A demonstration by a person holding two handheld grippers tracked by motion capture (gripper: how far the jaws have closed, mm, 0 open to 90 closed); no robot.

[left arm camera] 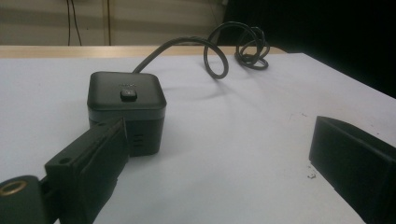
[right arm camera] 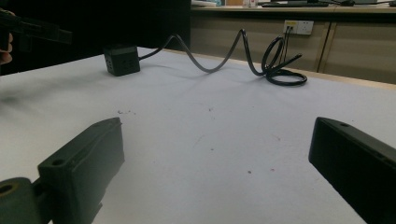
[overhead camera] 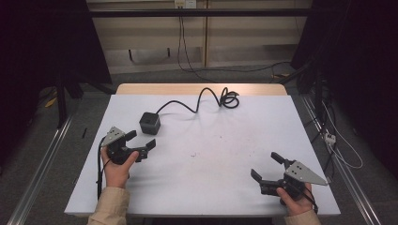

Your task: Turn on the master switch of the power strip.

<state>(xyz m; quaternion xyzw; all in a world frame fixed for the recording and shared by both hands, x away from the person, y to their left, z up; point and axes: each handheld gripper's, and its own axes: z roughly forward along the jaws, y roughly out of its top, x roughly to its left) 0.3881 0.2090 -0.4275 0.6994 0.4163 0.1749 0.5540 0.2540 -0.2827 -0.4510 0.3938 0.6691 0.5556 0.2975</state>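
At the lower right of the high view, the right gripper (overhead camera: 264, 167) rests in a hand on the white table (overhead camera: 211, 178), jaws spread apart and holding nothing. At the left centre, the left gripper (overhead camera: 141, 141) is likewise wide open and empty. Just beyond it, upper left of centre, sits a black cube power socket (overhead camera: 149, 123). Its black cord (overhead camera: 206, 96) snakes to a coil near the table's far edge.
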